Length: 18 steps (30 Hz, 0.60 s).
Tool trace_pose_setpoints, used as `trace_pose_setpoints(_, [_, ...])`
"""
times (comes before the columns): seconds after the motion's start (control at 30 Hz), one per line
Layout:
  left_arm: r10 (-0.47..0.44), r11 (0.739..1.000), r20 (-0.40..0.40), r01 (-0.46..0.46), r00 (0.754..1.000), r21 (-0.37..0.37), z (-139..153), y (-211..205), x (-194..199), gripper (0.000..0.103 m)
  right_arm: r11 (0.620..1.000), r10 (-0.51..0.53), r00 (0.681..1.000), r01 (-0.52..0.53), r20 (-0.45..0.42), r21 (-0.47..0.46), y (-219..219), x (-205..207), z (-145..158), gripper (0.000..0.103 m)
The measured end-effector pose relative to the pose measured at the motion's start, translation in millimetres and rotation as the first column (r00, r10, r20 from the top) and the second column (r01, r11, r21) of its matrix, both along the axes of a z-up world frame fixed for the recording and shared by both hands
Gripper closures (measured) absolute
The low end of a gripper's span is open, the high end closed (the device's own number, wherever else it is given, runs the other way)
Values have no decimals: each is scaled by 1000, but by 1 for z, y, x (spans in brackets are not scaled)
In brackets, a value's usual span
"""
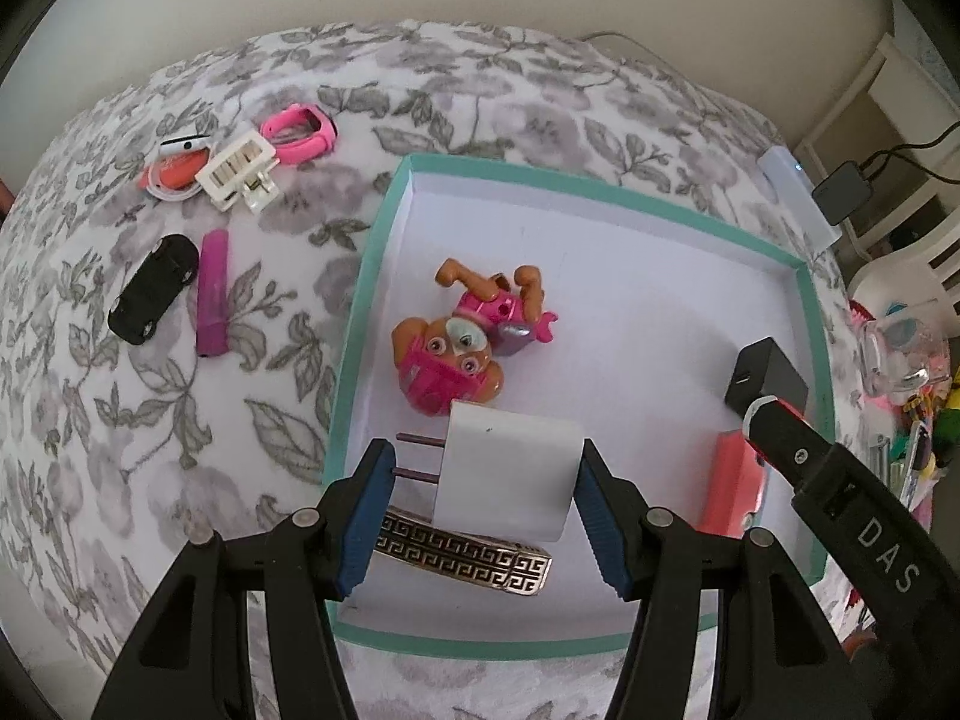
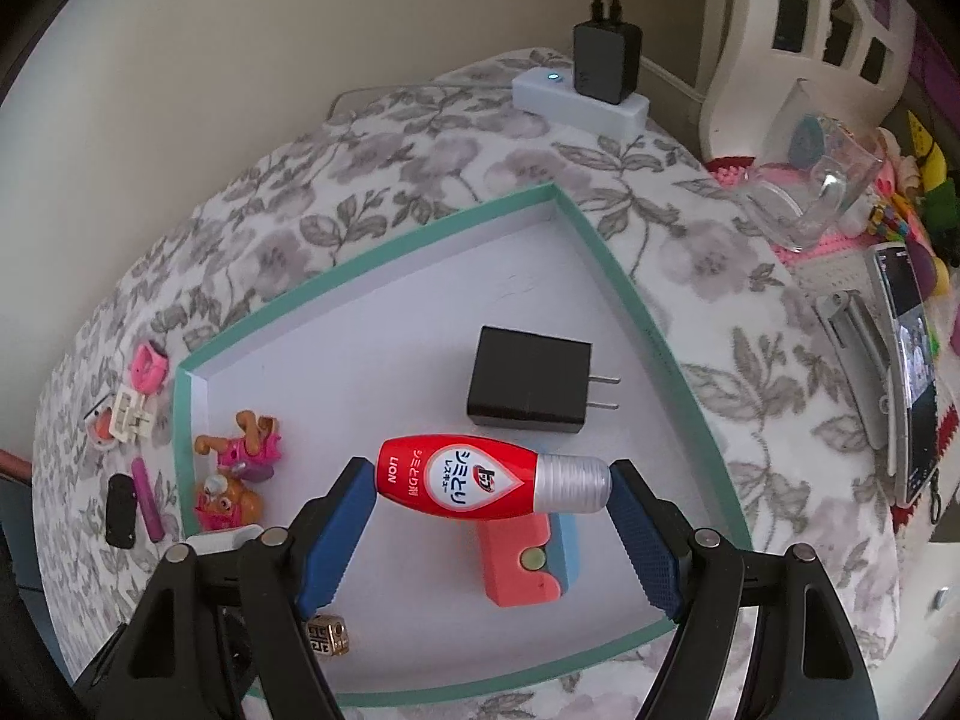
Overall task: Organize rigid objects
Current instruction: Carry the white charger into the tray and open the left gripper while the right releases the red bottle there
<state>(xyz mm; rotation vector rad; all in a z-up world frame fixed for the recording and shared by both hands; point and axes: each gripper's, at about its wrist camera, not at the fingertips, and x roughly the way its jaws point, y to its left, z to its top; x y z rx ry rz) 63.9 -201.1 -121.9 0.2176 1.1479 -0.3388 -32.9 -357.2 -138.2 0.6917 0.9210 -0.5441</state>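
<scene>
Your left gripper (image 1: 483, 501) clamps the white plug (image 1: 510, 474), your right gripper (image 2: 492, 501) the red bottle (image 2: 480, 477); lower both onto bare tray (image 2: 384, 240) floor before you release.

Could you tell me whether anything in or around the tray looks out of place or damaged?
Nothing looks damaged or spilled. The toy dog lies tipped over in the tray, and a toy car and pink watch sit outside it.

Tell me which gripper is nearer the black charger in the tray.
Right. The right gripper, shut on the red bottle, hangs just short of the black charger. The left gripper, holding the white plug, is across the tray, beside the toy dog.
</scene>
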Motion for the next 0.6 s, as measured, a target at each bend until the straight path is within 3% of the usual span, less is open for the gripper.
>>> trace_pose_setpoints(0.43, [-2, 1000, 14, 2, 1000, 13, 1, 0, 0, 41, 999, 44, 999, -44, -11, -7, 8, 8, 1, 22])
trace_pose_setpoints(0.6, [-7, 1000, 49, 5, 999, 26, 5, -1, -2, 34, 999, 49, 999, -49, -8, -4, 8, 8, 0, 22])
